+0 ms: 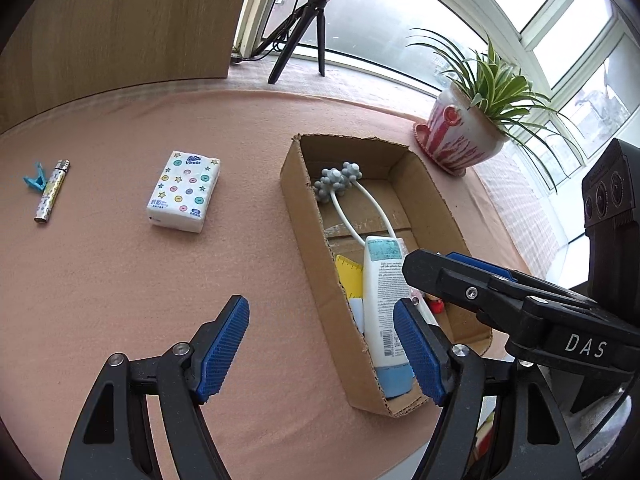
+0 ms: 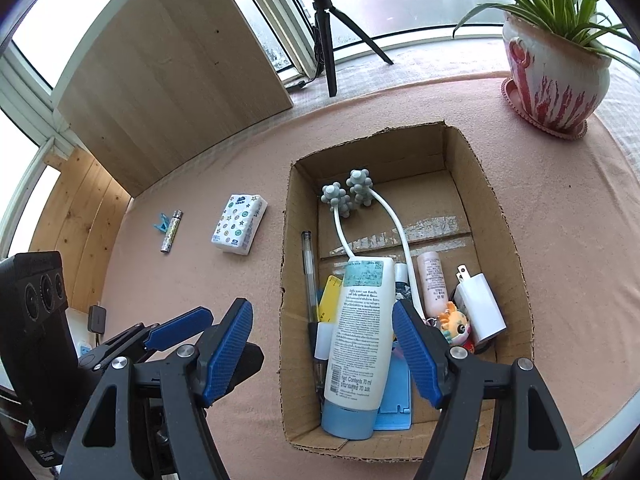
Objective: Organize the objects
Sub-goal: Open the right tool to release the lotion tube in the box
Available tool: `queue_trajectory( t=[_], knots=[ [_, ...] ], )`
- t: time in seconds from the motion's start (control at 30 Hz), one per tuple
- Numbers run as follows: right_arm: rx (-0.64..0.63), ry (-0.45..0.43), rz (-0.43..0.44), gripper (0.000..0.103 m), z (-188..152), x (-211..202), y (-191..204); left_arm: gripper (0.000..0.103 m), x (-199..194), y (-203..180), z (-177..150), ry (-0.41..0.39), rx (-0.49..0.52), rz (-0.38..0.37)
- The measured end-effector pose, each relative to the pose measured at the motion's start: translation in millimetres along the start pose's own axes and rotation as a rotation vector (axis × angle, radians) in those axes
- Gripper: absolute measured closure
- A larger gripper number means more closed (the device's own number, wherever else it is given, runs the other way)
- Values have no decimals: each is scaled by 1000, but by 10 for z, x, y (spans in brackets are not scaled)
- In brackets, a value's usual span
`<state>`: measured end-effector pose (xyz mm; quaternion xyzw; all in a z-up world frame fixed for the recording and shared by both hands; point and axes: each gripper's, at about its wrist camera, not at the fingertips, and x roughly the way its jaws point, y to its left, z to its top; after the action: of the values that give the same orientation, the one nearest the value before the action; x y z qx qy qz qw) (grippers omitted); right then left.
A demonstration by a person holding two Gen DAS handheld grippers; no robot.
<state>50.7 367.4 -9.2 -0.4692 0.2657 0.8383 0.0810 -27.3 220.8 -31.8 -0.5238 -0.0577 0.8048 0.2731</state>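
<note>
Both tools, left (image 1: 322, 350) and right (image 2: 322, 354), are held wide open, empty. The tissues (image 1: 184, 191) could be squashed if gripped hard; the lighter (image 1: 52, 191) could be knocked away.

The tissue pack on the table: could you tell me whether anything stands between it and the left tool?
Nothing visible does: only bare pink tabletop lies between the open left tool and the tissue pack.

Left hand-held gripper (image 1: 322, 350) and right hand-held gripper (image 2: 322, 350) gape, empty.

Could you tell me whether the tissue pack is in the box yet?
Out: the tissue pack lies on the pink mat, left of the cardboard box.
</note>
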Motion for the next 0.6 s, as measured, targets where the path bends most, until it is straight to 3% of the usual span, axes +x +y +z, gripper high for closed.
queue_trajectory(
  t=[0.33,0.6],
  knots=[
    [6,34,66,34,206,241,347,25,-143,627,210,-32,-57,61],
    [-15,44,96,34,469,470,678,25,-101,1055,422,-24,-85,58]
  ],
)
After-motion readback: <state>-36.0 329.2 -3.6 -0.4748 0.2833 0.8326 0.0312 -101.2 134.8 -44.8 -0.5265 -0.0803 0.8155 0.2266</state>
